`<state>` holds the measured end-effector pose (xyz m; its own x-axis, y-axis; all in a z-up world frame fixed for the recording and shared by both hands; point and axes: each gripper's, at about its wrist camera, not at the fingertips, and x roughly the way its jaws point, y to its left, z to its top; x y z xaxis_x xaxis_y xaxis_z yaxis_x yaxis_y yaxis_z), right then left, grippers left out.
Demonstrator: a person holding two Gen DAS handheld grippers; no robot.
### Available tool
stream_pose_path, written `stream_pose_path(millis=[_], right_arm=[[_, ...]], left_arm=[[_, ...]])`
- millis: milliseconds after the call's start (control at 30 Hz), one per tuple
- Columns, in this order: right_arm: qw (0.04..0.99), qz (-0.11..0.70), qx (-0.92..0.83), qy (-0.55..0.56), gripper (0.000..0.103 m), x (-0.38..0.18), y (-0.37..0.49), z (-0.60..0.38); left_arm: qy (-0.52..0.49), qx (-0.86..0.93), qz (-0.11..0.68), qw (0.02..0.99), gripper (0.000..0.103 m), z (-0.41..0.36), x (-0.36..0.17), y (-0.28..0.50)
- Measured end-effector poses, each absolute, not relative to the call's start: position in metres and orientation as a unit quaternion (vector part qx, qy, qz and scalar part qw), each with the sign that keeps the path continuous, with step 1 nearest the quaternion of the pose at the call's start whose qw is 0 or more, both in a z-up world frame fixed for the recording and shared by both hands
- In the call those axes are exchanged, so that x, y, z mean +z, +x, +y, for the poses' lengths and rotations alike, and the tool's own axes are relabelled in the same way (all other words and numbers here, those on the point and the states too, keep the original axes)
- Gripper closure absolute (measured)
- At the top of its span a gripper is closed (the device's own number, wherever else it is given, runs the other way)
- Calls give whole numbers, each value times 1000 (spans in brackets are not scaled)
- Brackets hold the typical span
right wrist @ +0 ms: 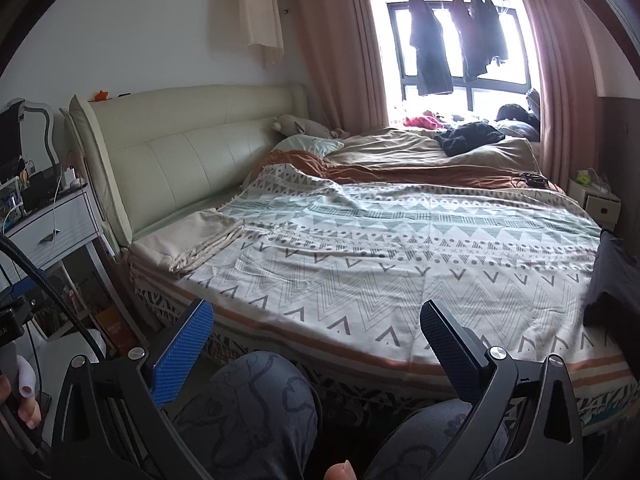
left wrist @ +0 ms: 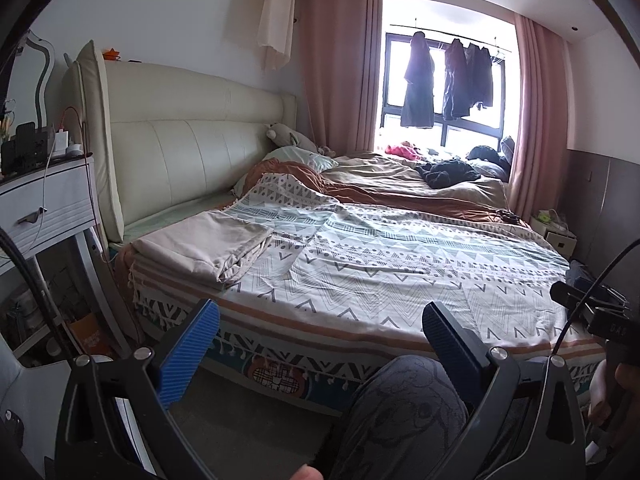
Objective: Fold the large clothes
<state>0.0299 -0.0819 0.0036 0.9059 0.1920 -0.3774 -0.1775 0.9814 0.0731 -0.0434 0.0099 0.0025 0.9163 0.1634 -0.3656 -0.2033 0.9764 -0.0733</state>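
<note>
A folded beige cloth (left wrist: 204,246) lies on the near left corner of the bed, by the headboard; it also shows in the right wrist view (right wrist: 200,240). A dark garment (right wrist: 612,280) hangs at the bed's right edge. My left gripper (left wrist: 320,320) is open and empty, held in front of the bed's near edge above my knee. My right gripper (right wrist: 316,320) is open and empty, also in front of the bed's near edge, above my knees. Both are well short of the folded cloth.
The bed carries a patterned white spread (left wrist: 400,264), with a brown duvet (left wrist: 420,192) and a dark clothes heap (left wrist: 448,174) at the far side. A white nightstand (left wrist: 44,204) stands left. Dark clothes (left wrist: 418,80) hang at the window. A small cabinet (right wrist: 596,200) stands right.
</note>
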Motion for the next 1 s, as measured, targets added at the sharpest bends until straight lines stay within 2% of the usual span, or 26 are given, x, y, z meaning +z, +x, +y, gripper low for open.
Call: stream_pose_path(millis=[1000], right_arm=[[974, 204, 90, 36, 0, 3, 26, -77]], left_arm=[[-57, 101, 184, 976, 0, 12, 4, -41]])
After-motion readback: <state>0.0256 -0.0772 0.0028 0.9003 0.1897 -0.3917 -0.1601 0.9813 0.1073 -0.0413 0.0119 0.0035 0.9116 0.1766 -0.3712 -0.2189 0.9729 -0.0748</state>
